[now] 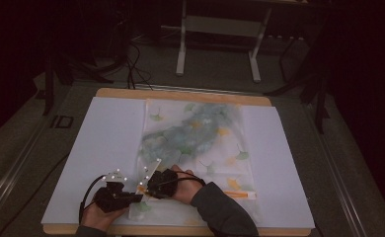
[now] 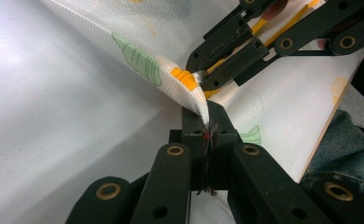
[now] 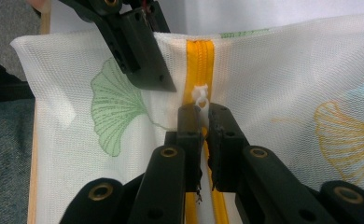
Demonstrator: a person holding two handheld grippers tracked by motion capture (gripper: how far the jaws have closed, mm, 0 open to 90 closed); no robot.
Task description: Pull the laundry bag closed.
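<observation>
The left gripper (image 2: 207,133) pinches the mesh bag (image 2: 283,102) corner; the right gripper (image 3: 204,122) clamps its white zipper pull (image 3: 201,95).

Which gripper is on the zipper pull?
The right gripper: its jaws pinch the white pull on the yellow zipper. The left gripper only clamps the bag's fabric edge.

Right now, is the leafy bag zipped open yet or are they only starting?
Only starting, it seems. Done: the left gripper is clamped on the mesh bag at its corner, and the right gripper has pinched the white zipper pull. In hand: both are holding steady at the near end of the yellow zipper. Left: probably sliding the pull along the zipper's length. The bluish contents remain inside.
</observation>
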